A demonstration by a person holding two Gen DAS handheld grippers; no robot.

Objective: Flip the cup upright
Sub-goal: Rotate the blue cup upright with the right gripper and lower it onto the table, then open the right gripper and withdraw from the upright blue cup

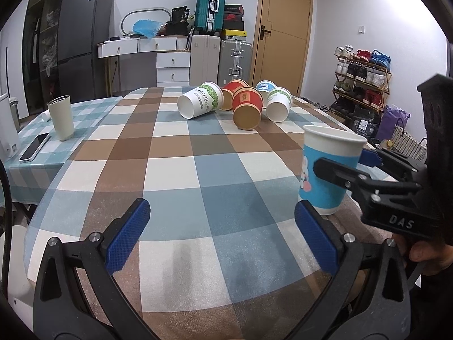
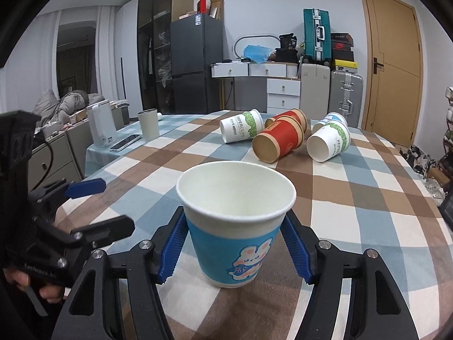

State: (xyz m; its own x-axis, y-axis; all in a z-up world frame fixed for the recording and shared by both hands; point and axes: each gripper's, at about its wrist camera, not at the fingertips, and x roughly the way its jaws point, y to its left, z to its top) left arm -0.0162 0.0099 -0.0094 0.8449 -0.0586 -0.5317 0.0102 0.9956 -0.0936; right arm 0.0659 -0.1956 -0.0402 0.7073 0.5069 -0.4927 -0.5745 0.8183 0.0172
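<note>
The right gripper (image 2: 235, 243) is closing its two blue pads (image 2: 171, 250) around the blue cup (image 2: 236, 226), one pad on each side of the cup wall, just under the white rim. Both pads are looking to be touching the paper, so the gripper is half closed and is holding this cup. The cup is standing upright with its mouth up, and its bottom is resting on the checked tablecloth (image 2: 354, 198) near the front edge of the table.

The left gripper (image 1: 222, 235) is staying wide open over the cloth, with nothing between its pads, and it is sitting just beside the blue cup, which is standing close to its right pad.

Farther away, near the far edge of the table, five other paper cups are lying on their sides in one group: a white cup with green print (image 1: 199, 100), two red cups (image 1: 246, 107) and two more pale ones. A beige tumbler (image 1: 61, 117) and a phone (image 1: 34, 147) are resting at the left edge.
</note>
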